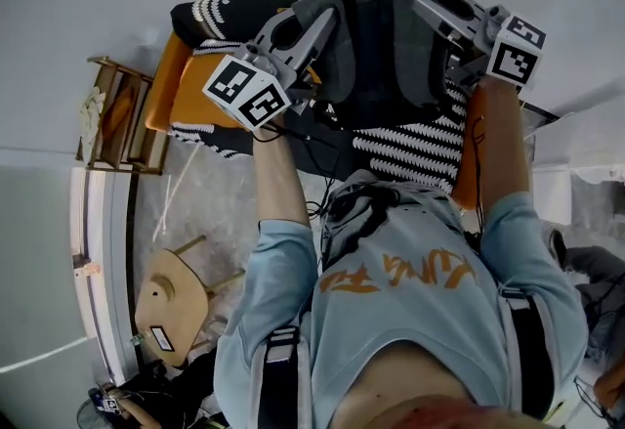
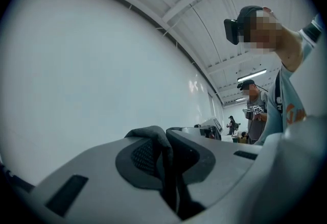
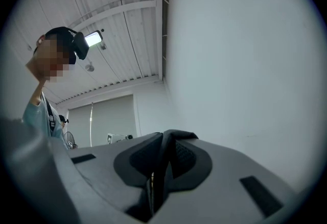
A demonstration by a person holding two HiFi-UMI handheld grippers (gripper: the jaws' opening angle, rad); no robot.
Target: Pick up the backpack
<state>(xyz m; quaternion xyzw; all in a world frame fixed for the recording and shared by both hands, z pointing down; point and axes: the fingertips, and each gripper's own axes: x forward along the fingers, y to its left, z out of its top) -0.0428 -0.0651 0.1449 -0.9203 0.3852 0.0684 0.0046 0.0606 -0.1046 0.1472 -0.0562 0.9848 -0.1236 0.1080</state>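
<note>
Head view first: the backpack (image 1: 376,51), dark grey and black, is held up in front of the person, between the two tools. Its long axis is seen running up and down the picture, one end far from the person and the other end near them. The broad dark face is turned toward the camera. The left tongs (image 1: 317,26) are clamped on grey fabric at the pack's left edge, and the right tongs (image 1: 428,7) are clamped on the matching grey edge at the right. Both grips are placed toward the far end. A striped blanket (image 1: 410,149) is spread below the pack. Whether the near end is touching it cannot be told. A wooden stool (image 1: 171,295) is seen on the floor at lower left, well apart.

Over to the left gripper view: the jaws are drawn narrow, and a fold of dark grey fabric (image 2: 150,139) is pinched between the pads. A white wall is seen beyond.

Now the right gripper view: the same picture, jaws nearly together, with a dark fold (image 3: 176,139) squeezed between them and poking out past the tips.
</note>
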